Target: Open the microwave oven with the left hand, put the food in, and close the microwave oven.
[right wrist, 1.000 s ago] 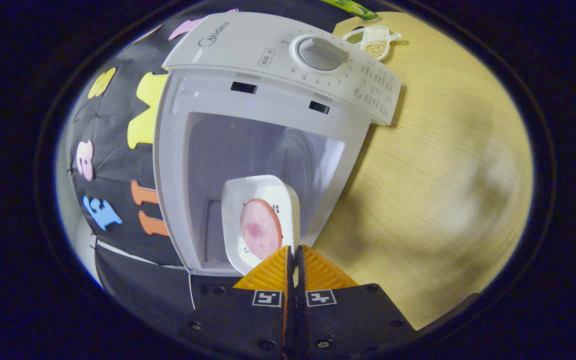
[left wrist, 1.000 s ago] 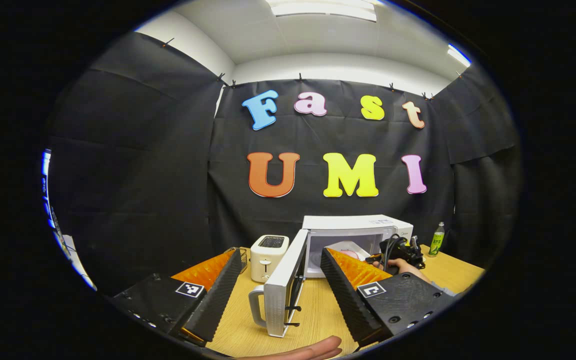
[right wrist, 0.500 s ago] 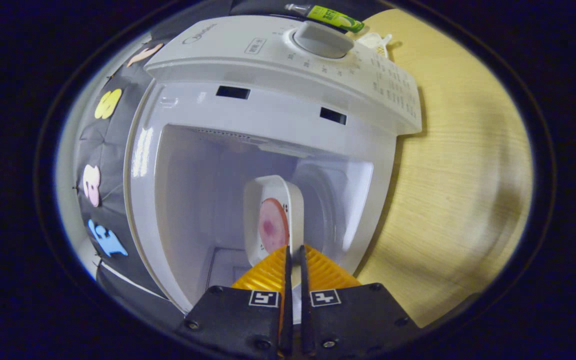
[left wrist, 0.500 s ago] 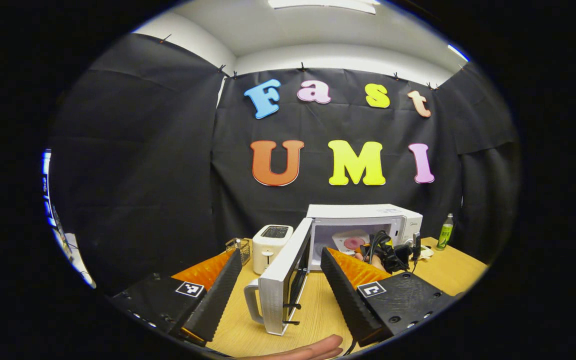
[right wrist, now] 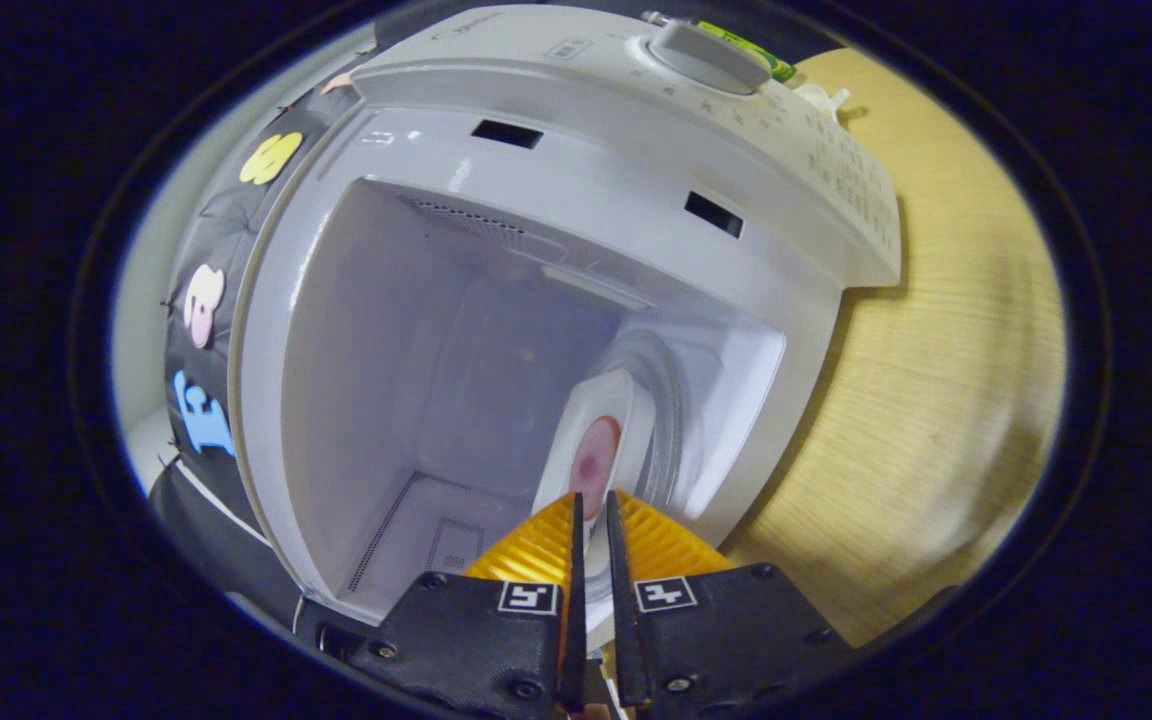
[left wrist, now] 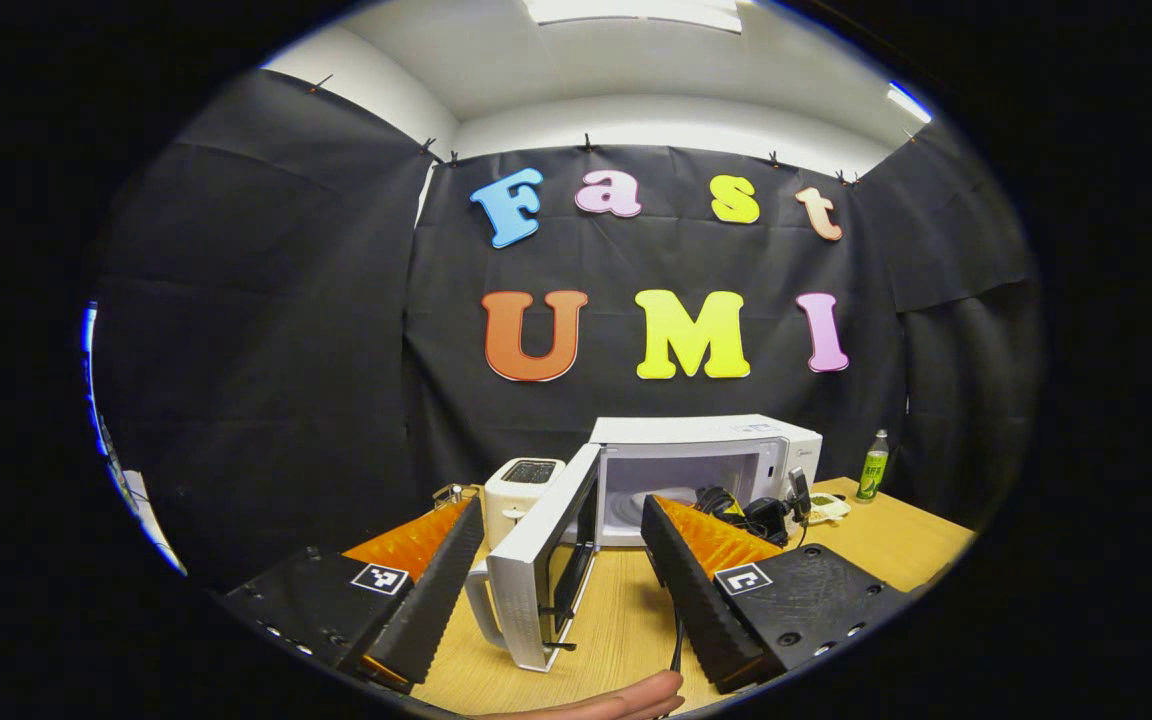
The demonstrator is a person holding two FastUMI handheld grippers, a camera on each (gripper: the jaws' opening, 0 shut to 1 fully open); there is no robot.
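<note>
The white microwave (left wrist: pixel 706 440) stands on the wooden table with its door (left wrist: pixel 536 570) swung wide open to the left. My left gripper (left wrist: pixel 564 503) hangs open in front of the door, touching nothing. My right gripper (left wrist: pixel 751 510) reaches into the oven mouth. In the right gripper view, that gripper (right wrist: pixel 591 500) is shut on the rim of a white plate (right wrist: pixel 626 400) carrying a pink slice of food (right wrist: pixel 594 462). The plate sits inside the cavity (right wrist: pixel 496 350), over the round turntable (right wrist: pixel 671 370); whether it touches the turntable I cannot tell.
A white toaster (left wrist: pixel 521 485) stands left of the microwave, with a small wire basket (left wrist: pixel 451 493) beside it. At the far right of the table are a green bottle (left wrist: pixel 873 468) and a small white dish (left wrist: pixel 826 505). A hand (left wrist: pixel 616 700) shows at the bottom edge.
My right gripper has carried the plate from the oven's mouth deep into the cavity. The door stays open and my left gripper stays open and away from it.
</note>
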